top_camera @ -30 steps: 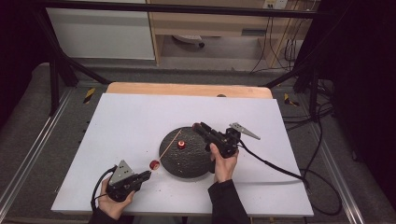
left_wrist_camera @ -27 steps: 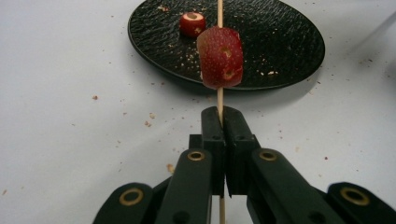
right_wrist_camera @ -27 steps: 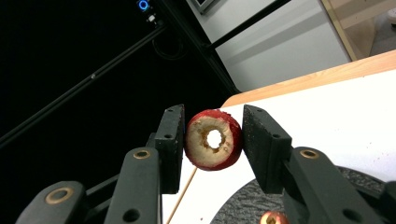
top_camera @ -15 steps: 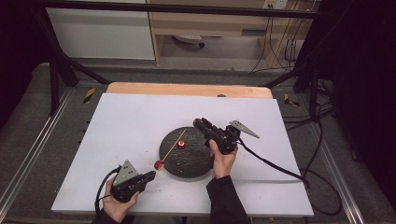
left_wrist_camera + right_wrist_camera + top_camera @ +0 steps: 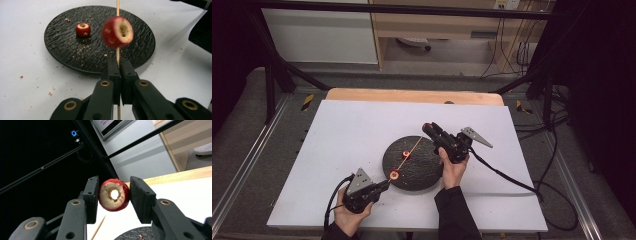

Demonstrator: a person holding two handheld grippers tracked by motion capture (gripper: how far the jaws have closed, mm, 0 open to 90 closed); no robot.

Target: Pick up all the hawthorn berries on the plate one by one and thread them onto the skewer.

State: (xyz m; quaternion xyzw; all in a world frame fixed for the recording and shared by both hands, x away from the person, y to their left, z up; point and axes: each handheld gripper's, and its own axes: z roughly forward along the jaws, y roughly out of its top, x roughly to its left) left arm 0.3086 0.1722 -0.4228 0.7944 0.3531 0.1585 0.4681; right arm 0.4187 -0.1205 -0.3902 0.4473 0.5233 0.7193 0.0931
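Note:
My left gripper (image 5: 381, 186) (image 5: 119, 72) is shut on a thin wooden skewer (image 5: 409, 152) (image 5: 117, 7). A red cored fruit piece (image 5: 394, 174) (image 5: 117, 32) is threaded on it just past the jaws. The skewer slants up over a round black plate (image 5: 424, 175) (image 5: 140, 32). Another red piece (image 5: 406, 155) (image 5: 83, 29) lies on that plate. My right gripper (image 5: 429, 127) (image 5: 113, 197) is raised above the plate's far edge, shut on a third red cored piece (image 5: 114, 195) with its hole facing the camera. The skewer's tip (image 5: 98, 228) shows below and left of this piece, apart from it.
A white table top (image 5: 342, 135) carries the plate; crumbs lie on and around the plate. A wooden strip (image 5: 412, 95) runs along the far edge. The right gripper's cable (image 5: 507, 177) trails off to the right. Black frame bars and a dark floor surround the table.
The left gripper has moved right toward the plate with the skewer and its threaded piece, bringing the tip closer to the right gripper. The right gripper has stayed put.

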